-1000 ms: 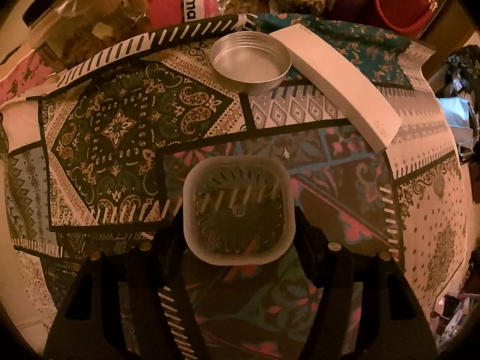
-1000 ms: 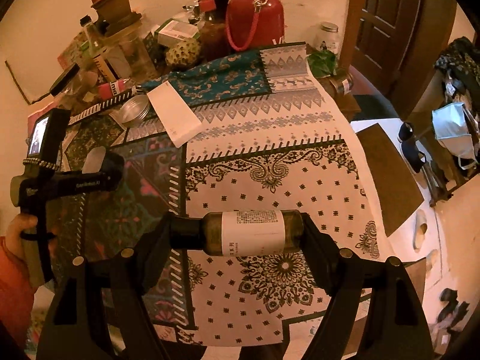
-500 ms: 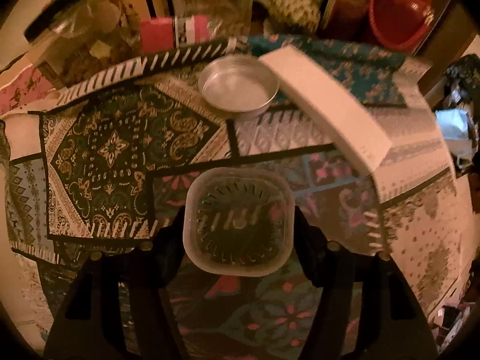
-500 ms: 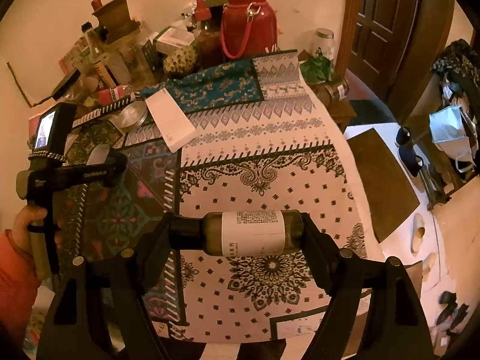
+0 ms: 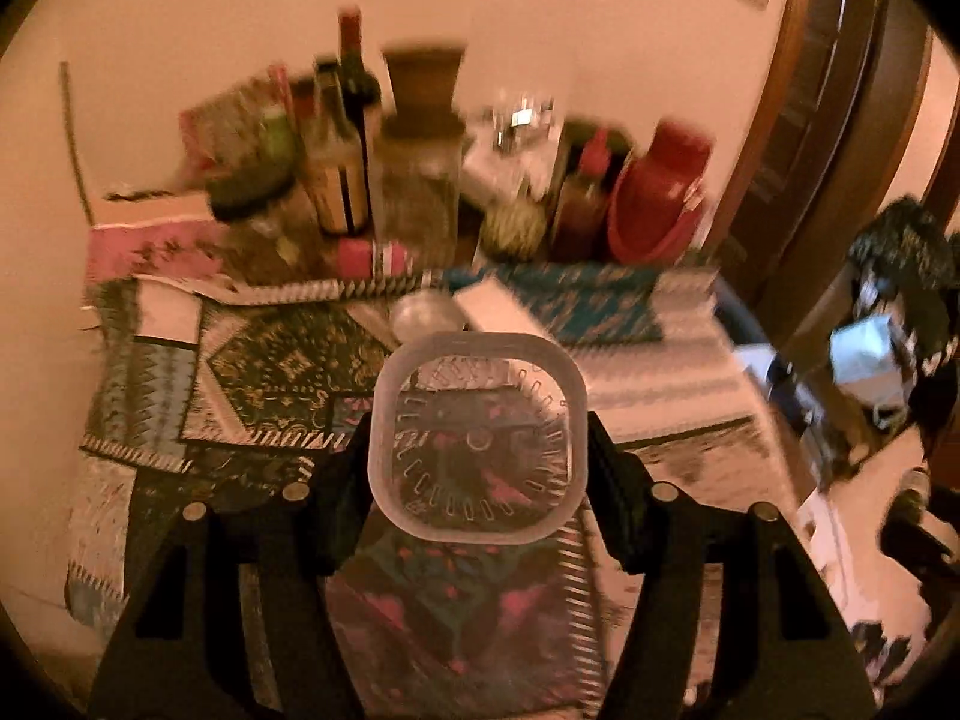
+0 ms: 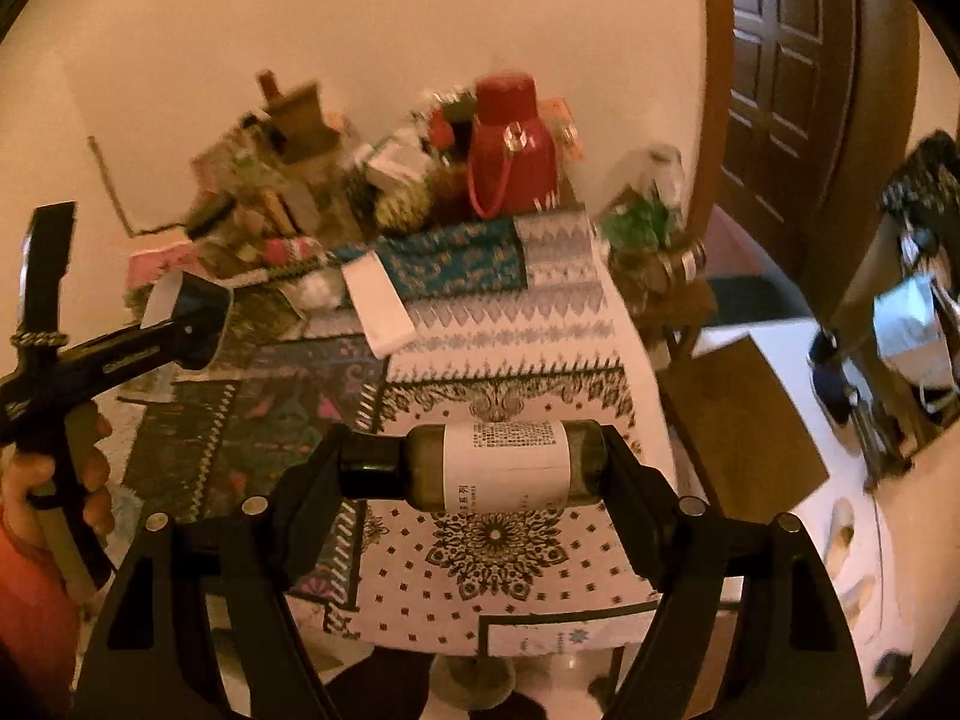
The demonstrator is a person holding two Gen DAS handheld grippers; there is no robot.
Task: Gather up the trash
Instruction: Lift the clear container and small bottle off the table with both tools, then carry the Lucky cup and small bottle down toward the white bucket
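My left gripper [image 5: 477, 450] is shut on a clear square plastic container [image 5: 477, 438], empty, held above the patterned tablecloth [image 5: 270, 360]. The same gripper [image 6: 192, 312] shows at the left of the right wrist view, high over the table with the container [image 6: 161, 300]. My right gripper [image 6: 480, 468] is shut on a small dark glass bottle [image 6: 480, 465] with a white label, lying crosswise between the fingers, above the table's near edge.
A round metal tin [image 5: 423, 315] and a flat white box [image 6: 378, 300] lie on the cloth. Bottles, jars and a red jug [image 6: 510, 150] crowd the table's far side by the wall. A wooden door [image 6: 786, 90] and floor clutter are to the right.
Both grippers have risen and pulled back from the table, keeping their loads. The table looks smaller and farther, and the wall behind it has come into view.
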